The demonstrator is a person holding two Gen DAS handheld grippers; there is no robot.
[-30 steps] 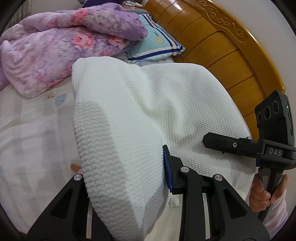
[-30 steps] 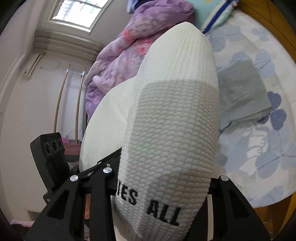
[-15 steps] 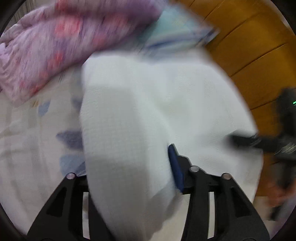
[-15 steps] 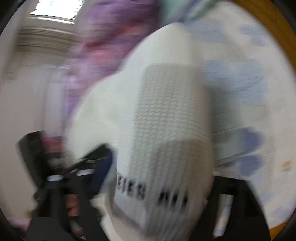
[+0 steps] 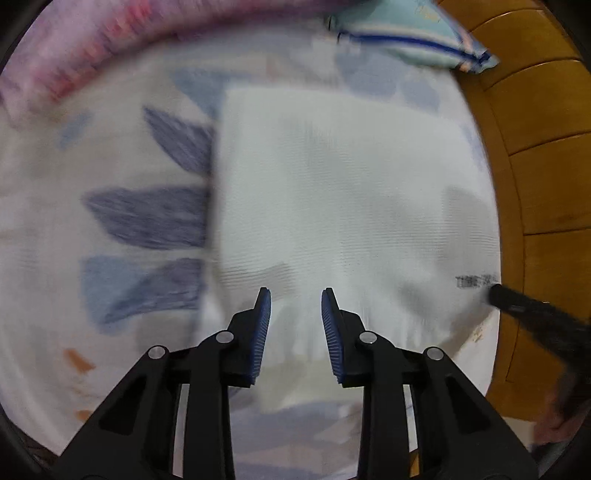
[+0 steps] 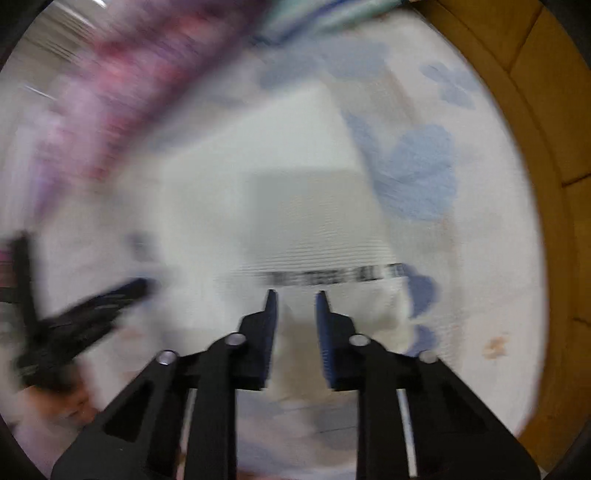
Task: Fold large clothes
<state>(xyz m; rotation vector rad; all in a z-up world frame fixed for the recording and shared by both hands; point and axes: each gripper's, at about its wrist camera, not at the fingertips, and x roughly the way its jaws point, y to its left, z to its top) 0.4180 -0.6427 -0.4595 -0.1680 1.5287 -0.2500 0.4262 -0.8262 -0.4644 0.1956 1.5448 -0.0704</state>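
A white textured garment (image 5: pixel 343 199) with black lettering near one edge lies folded flat on the bed. It also shows in the right wrist view (image 6: pixel 295 206). My left gripper (image 5: pixel 295 299) is open and empty, its blue pads just above the garment's near edge. My right gripper (image 6: pixel 295 299) is open and empty over the near edge by the lettering. The right gripper's tip (image 5: pixel 517 302) shows at the right of the left wrist view. Both views are blurred by motion.
The bed sheet (image 5: pixel 110 221) is white with blue leaf prints. A purple floral quilt (image 5: pixel 92 48) lies at the far left, a teal striped pillow (image 5: pixel 413 33) at the back. The wooden headboard (image 5: pixel 543 147) runs along the right side.
Both grippers held the garment up a second ago. They have lowered it onto the bed and let go; both jaws now stand open and the garment lies flat.
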